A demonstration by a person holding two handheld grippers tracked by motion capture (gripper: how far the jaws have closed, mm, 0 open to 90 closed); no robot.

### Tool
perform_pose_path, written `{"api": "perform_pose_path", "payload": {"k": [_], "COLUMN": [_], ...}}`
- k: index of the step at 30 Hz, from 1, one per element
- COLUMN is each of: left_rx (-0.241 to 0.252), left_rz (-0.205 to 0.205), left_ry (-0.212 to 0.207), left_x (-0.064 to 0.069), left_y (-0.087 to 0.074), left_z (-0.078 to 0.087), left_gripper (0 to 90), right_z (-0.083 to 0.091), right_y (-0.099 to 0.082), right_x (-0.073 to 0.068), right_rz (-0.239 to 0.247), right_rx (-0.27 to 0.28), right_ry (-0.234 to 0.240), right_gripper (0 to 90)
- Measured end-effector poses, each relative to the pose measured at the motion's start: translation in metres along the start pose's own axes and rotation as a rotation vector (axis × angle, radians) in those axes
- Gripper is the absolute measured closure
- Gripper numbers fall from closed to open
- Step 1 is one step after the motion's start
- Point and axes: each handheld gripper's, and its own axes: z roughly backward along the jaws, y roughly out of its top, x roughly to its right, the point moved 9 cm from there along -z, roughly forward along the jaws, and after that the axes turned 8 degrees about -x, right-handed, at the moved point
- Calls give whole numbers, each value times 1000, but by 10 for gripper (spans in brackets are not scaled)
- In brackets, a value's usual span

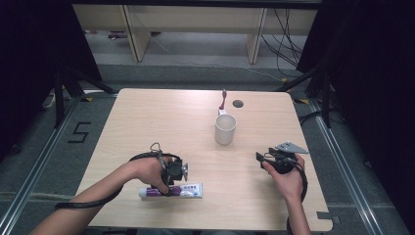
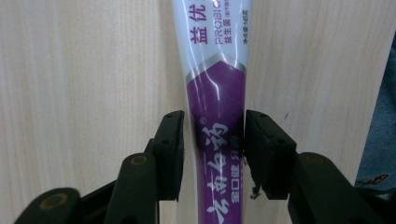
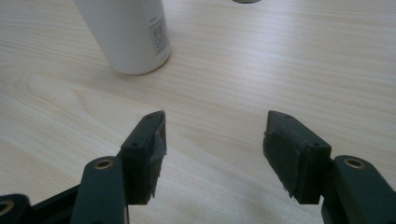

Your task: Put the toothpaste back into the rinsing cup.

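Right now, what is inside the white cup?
A toothbrush with a reddish handle stands in the cup, leaning toward the far rim. Its lower end is hidden by the cup wall, and anything else at the bottom is covered too.

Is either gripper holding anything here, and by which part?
The left gripper straddles the toothpaste tube at its purple section; whether it grips cannot be told. The right gripper holds nothing.

Toothpaste tube (image 2: 215, 93) reads "PROBIO"; floor (image 1: 29, 147) marked "5".

A white cup (image 1: 225, 129) stands mid-table (image 1: 147, 117) — behind it, perhaps a toothbrush (image 1: 223, 101).
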Motion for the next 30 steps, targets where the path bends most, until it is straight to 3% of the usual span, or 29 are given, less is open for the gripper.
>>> {"api": "perform_pose_path", "payload": {"k": [1, 3, 4, 5, 7, 9, 11, 13, 14, 21, 30], "left_rx": [-6, -9, -19, -19, -28, -36, -39, -42, -43, -58, -83], "left_rz": [1, 8, 0, 1, -6, -7, -6, -9, -10, -9, -27], "left_ry": [-2, 1, 6, 5, 13, 17, 17, 17, 17, 1, 1], "left_x": [0, 1, 0, 1, 2, 2, 2, 2, 2, 1, 1], "left_y": [1, 3, 3, 4, 6, 6, 7, 7, 7, 8, 9], "left_z": [-1, -3, -4, -5, -6, -6, -7, -7, -7, -8, -12], "left_gripper": [582, 582, 582, 582, 585, 586, 587, 588, 589, 589, 590], "right_z": [1, 0, 0, 0, 1, 0, -1, 0, -1, 0, -1], "right_y": [1, 1, 0, -1, -2, -2, 0, 0, -1, -1, 0], "right_x": [4, 4, 4, -1, 1, -3, 1, 1, -1, -2, -1], "right_rz": [38, 45, 42, -2, 3, -8, 35, 44, 29, 25, 42], "right_rx": [1, 5, 2, -7, -21, -23, -11, -17, -23, -24, -20], "right_ry": [-15, -14, -11, 7, -12, 7, -9, -15, 4, 7, 2], "right_gripper": [397, 397, 397, 397, 396, 397, 397, 397, 397, 396, 396]}}
